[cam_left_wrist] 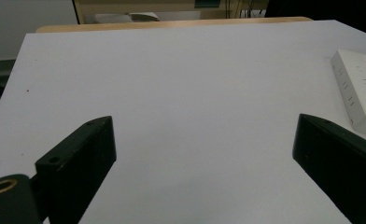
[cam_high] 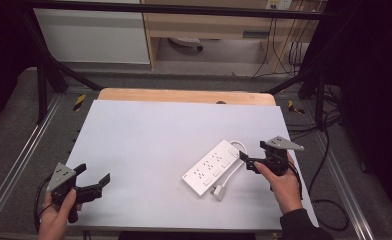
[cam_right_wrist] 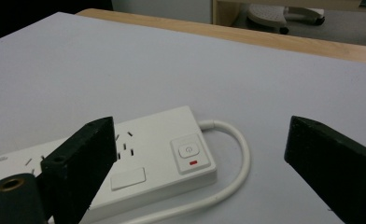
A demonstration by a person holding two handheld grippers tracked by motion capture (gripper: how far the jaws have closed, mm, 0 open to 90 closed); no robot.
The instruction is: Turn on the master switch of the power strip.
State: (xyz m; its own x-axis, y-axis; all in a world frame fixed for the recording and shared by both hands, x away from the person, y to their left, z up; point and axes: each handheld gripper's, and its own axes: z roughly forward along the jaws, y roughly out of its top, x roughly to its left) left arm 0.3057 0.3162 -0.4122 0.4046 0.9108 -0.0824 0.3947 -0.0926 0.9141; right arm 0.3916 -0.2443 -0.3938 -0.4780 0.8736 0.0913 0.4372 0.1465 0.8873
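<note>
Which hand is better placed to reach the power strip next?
The right: the right gripper hovers open beside the power strip at its switch end, while the left gripper stays far across the table.

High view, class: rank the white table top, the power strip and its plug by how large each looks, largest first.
1. White table top
2. Power strip
3. Plug, clearly the smallest; it lies right beside the strip, so nearness to the camera does not skew the order.
</note>
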